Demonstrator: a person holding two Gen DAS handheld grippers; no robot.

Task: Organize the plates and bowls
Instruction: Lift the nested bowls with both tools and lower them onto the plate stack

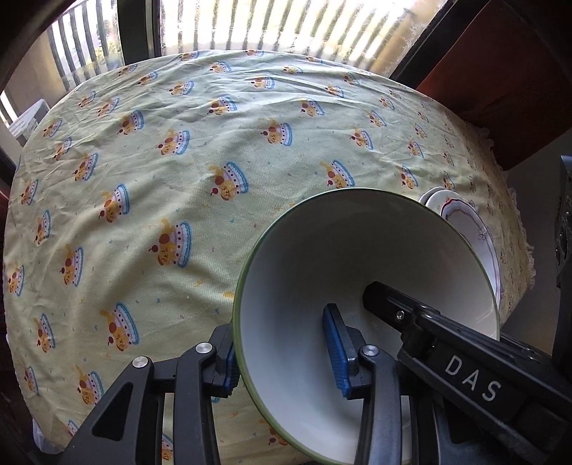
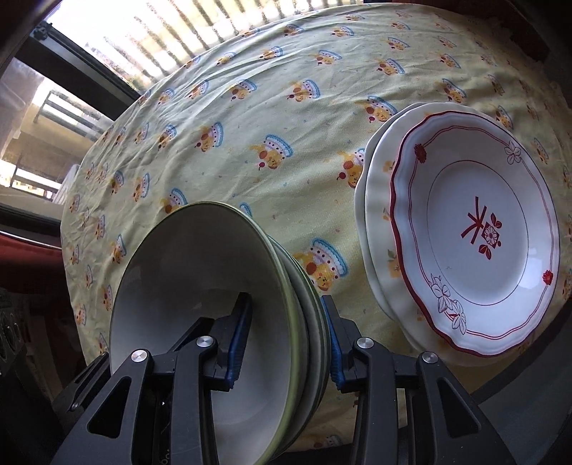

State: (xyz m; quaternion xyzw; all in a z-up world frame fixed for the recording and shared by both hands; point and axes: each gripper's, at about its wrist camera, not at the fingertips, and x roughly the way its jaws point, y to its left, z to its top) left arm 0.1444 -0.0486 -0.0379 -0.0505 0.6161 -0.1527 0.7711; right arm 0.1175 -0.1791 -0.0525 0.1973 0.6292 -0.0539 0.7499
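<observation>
Bowls (image 2: 214,304), green-rimmed and nested, sit pinched at opposite rims: the left gripper (image 1: 286,361) and right gripper (image 2: 286,343) each straddle the wall, one finger inside, likely sharing the stack's weight. Stacked plates (image 2: 475,229) lie beyond the right fingers on the cartoon-print tablecloth (image 1: 178,161).

You get blown-out backlight from the window (image 1: 286,25). Tablecloth (image 1: 178,179) stays sharp, evenly lit. Heavy fisheye bending, dark corners.

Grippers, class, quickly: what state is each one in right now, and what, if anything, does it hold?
Left gripper: shut on the bowl stack's rim.
Right gripper: shut on the opposite rim of the same bowl stack.
</observation>
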